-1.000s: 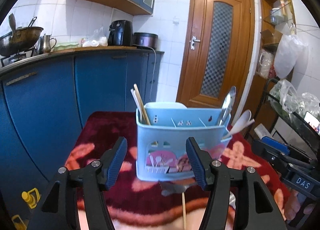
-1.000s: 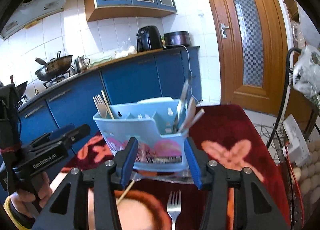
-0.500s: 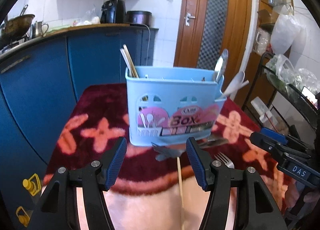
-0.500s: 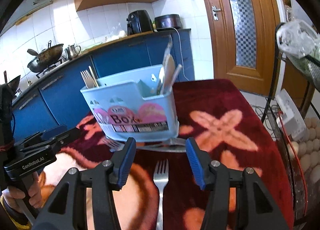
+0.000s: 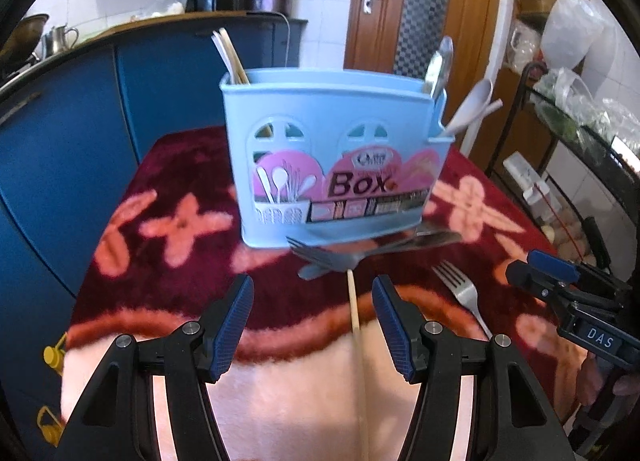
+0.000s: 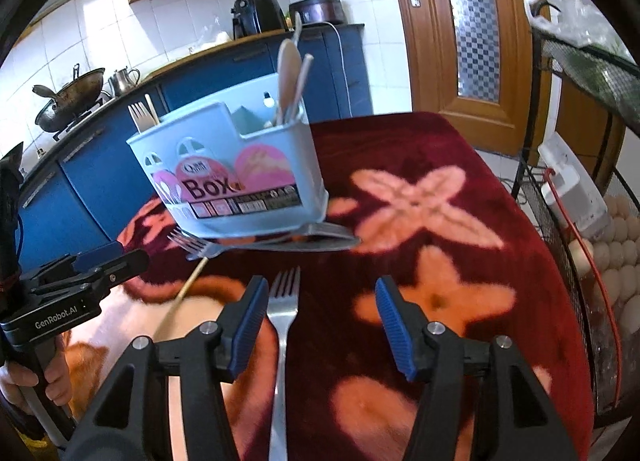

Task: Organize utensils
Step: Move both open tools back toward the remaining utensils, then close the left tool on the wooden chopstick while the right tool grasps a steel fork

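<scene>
left wrist view: pale blue utensil box (image 5: 336,157) stood on the table (image 5: 180,269), which was covered by a dark red blanket with pink flowers. the box's left compartment held wooden chopsticks (image 5: 230,55) leaning left; the right end held a metal spoon (image 5: 438,65), with a white spoon (image 5: 472,107) tilting out of the small side pocket. loose forks and other flatware (image 5: 360,255) lay against the foot of the box, partly under its front edge. a single wooden chopstick (image 5: 358,337) lay on the blanket, running between the fingers of the left gripper (image 5: 313,325); jaws stood about half open, touching nothing. a lone fork (image 5: 460,293) lay to the right, tines toward the box.

right wrist view: right gripper (image 6: 318,325) hung over that fork (image 6: 282,325), whose neck sat just beside the left pad (image 6: 246,321); jaws were opening, the fork between them but not gripped. a hand (image 6: 24,381) held the left gripper's handle at the left edge.
</scene>
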The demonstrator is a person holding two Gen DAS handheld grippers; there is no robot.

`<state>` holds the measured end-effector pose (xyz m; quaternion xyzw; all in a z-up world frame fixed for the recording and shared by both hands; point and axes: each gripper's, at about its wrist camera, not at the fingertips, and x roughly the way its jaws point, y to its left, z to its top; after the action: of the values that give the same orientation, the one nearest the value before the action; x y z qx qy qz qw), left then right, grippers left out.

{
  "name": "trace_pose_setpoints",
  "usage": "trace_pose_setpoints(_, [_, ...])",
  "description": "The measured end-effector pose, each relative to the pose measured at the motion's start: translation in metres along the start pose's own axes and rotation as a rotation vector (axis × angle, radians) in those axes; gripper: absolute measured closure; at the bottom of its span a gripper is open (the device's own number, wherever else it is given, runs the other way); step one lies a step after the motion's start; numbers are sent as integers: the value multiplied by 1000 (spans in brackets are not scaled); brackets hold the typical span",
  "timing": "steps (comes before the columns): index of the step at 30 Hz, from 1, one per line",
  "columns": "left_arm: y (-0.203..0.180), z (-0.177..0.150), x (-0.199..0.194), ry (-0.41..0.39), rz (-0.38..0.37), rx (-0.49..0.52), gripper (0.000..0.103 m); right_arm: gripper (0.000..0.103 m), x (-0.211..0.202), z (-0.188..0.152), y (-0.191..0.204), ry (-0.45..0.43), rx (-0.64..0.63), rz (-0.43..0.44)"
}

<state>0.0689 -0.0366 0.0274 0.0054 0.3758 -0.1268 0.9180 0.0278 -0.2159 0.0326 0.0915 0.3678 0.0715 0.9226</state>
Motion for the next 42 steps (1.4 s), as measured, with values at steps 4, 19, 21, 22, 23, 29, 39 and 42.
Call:
trace_pose_setpoints(4, [-6, -4, 7, 35, -8, 21, 40, 43, 2, -4, -7, 18, 16, -3])
trace_pose_setpoints(19, [-20, -18, 33, 161, -24, 59, 61, 41, 9, -15, -15, 68, 27, -12])
trace_pose_setpoints(21, [-21, -19, 37, 183, -36, 57, 72, 40, 10, -15, -16, 75, 32, -10])
trace_pose_setpoints(22, [-22, -19, 38, 187, -39, 57, 74, 40, 10, -15, -17, 76, 35, -11])
trace_pose_setpoints(23, [-23, -19, 38, 189, -39, 64, 76, 40, 11, -16, -17, 80, 39, -9])
trace_pose_setpoints(29, [-25, -18, 40, 194, -64, 70, 97, 39, 12, -16, -18, 94, 43, 1])
trace_pose_setpoints(39, [-8, -17, 27, 145, -105, -11, 99, 39, 16, -12, -10, 127, 20, 28])
trace_pose_setpoints(42, [2, -15, 20, 111, -111, -53, 99, 39, 19, -11, -7, 144, 15, 43])
